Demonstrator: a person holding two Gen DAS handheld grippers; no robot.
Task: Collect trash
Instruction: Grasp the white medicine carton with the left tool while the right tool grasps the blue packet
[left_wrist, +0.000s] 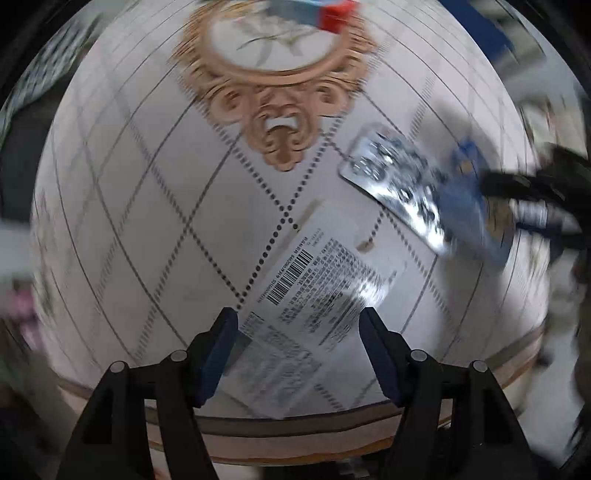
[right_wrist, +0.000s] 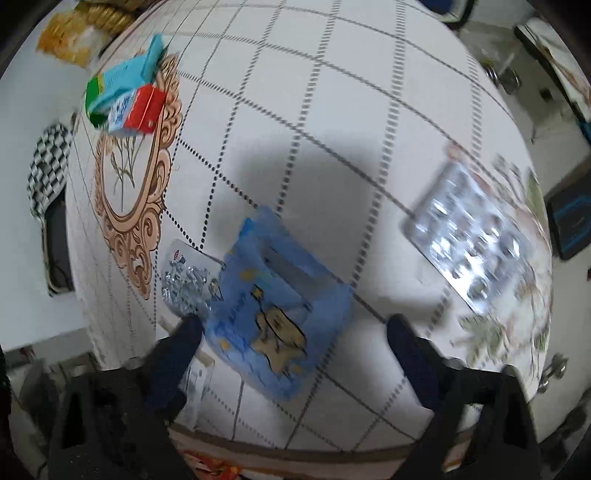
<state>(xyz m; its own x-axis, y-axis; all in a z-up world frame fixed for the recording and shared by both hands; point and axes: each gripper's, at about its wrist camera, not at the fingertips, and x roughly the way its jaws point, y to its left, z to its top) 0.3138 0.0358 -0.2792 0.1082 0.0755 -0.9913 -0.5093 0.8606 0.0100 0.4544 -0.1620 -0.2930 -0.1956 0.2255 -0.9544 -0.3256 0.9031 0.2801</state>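
In the left wrist view a white wrapper with a barcode and fine print lies flat on the tablecloth. My left gripper points down over its near end, jaws open, pads not pressing on it. A blue cartoon-printed wrapper lies flat in the right wrist view, and my right gripper hangs open above it with a finger on either side. A silver blister pack lies partly under that wrapper's left edge. The same blister pack and blue wrapper show blurred at the right of the left view.
A second silver blister pack lies to the right. A blue, red and green carton stands on the gold ornamental print at the far side. The round table's edge runs just below my fingers. A checkered chair cushion stands beyond the table.
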